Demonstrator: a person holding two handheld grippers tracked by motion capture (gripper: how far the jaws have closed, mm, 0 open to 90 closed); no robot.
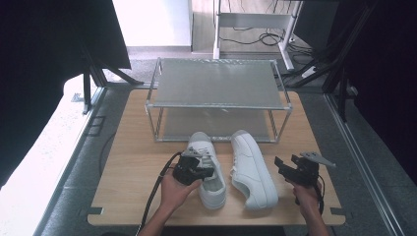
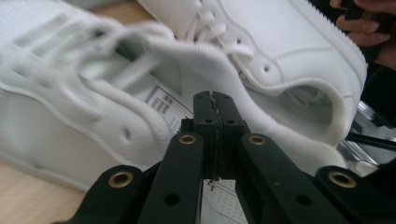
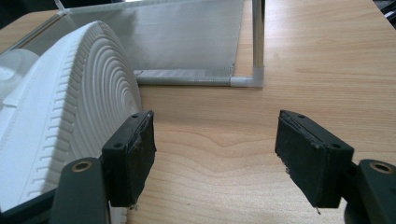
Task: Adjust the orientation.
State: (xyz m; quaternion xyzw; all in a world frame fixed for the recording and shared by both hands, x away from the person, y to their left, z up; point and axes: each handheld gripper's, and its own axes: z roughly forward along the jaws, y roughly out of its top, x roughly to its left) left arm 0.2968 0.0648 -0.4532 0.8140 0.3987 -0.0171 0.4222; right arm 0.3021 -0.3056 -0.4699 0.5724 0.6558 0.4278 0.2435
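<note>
Two white sneakers lie on the wooden table (image 1: 130,167) in front of a metal shoe rack (image 1: 216,83). The left shoe (image 1: 213,189) stands upright. My left gripper (image 1: 210,172) reaches in from its left side, and its tips hang over the opening. In the left gripper view the left gripper (image 2: 215,100) has its jaws pressed together, nothing visible between them, and the left shoe (image 2: 70,98) lies just beyond. The right shoe (image 1: 253,172) is tipped on its side, laces toward the left shoe and ridged sole (image 3: 70,116) to the right. My right gripper (image 1: 287,161) stands open to its right; in its own view the right gripper (image 3: 222,154) holds nothing.
The rack has two mesh shelves; its lower shelf (image 3: 187,37) and front corner post (image 3: 258,42) stand close behind the right shoe. Bare wood (image 3: 303,70) stretches right of the post. The person's right hand (image 2: 369,32) shows behind the right shoe (image 2: 289,37).
</note>
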